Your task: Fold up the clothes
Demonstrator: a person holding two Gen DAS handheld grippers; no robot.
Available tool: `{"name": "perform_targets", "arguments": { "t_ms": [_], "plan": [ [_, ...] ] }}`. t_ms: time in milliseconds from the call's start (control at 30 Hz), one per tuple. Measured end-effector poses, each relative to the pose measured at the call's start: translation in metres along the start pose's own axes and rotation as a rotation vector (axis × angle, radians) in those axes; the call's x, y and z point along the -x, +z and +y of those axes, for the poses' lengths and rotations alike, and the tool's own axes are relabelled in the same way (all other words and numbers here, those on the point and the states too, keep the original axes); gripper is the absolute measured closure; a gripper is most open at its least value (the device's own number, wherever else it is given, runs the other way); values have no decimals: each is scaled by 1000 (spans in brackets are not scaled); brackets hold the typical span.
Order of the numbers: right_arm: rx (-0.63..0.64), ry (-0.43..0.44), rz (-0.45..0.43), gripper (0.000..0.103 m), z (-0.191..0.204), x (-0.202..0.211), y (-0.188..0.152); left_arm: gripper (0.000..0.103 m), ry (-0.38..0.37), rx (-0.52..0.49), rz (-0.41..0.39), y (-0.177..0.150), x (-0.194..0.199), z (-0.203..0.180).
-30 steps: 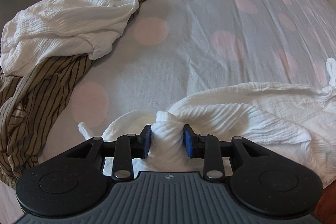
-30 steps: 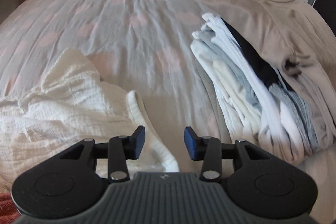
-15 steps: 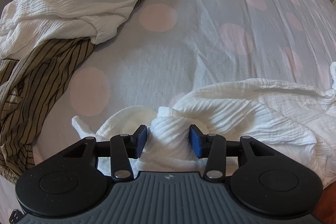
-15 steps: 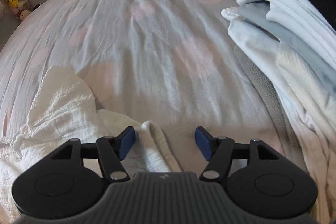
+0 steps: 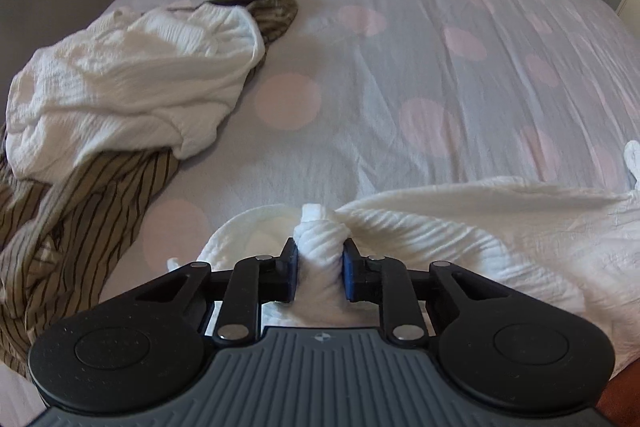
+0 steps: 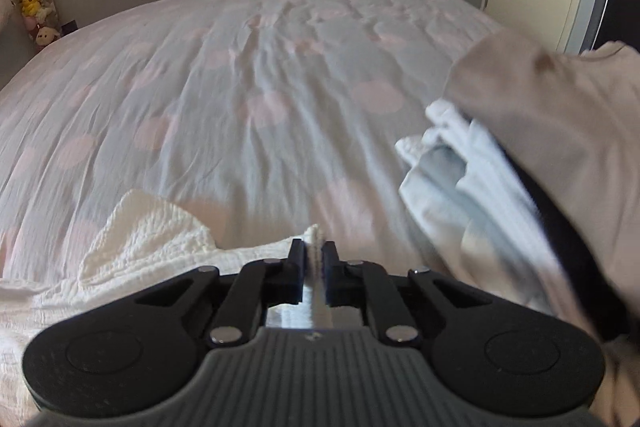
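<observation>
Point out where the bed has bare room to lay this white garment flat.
Bare sheet ahead of both tongs, between the crumpled white-and-striped heap on the left and the folded stack on the right. Both sides are crowded.

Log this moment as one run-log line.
left gripper: shut on white garment | right gripper: shut on white garment edge | phase: both corners gripped

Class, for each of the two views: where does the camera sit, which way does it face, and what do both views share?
Left wrist: sits behind the left tool, facing across the dotted bedsheet toward a crumpled white-and-striped pile.
Right wrist: sits behind the right tool, facing the far wall, folded stack at right.
Shared: the white crinkled garment, pinched by both tools; no hand shows.
</observation>
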State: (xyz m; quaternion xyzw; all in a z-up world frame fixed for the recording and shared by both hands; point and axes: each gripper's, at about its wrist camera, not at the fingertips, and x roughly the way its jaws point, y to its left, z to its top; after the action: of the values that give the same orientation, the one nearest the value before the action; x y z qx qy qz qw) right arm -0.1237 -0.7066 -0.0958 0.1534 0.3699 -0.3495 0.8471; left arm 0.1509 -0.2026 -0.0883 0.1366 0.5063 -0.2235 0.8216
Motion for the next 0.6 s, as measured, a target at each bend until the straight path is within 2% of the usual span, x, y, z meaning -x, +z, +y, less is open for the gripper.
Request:
{"name": "perform_targets", "arguments": {
  "t_ms": [167,367,467,600],
  "plan": [
    [32,-97,-72,93,-13,16,31,84,-14,-98,-66,36,-6,-33],
    [46,-271,-114,93,-31,20,40,84,-31,-215,-146,80,-14,-72],
    [44,-292,-100,93,-36,7,41,79,-64,-252,-121,83,-37,-84],
    [87,-303,-88,93,-31,-8,33,71,-132,-247,-63,75,-64,-82]
  ]
}}
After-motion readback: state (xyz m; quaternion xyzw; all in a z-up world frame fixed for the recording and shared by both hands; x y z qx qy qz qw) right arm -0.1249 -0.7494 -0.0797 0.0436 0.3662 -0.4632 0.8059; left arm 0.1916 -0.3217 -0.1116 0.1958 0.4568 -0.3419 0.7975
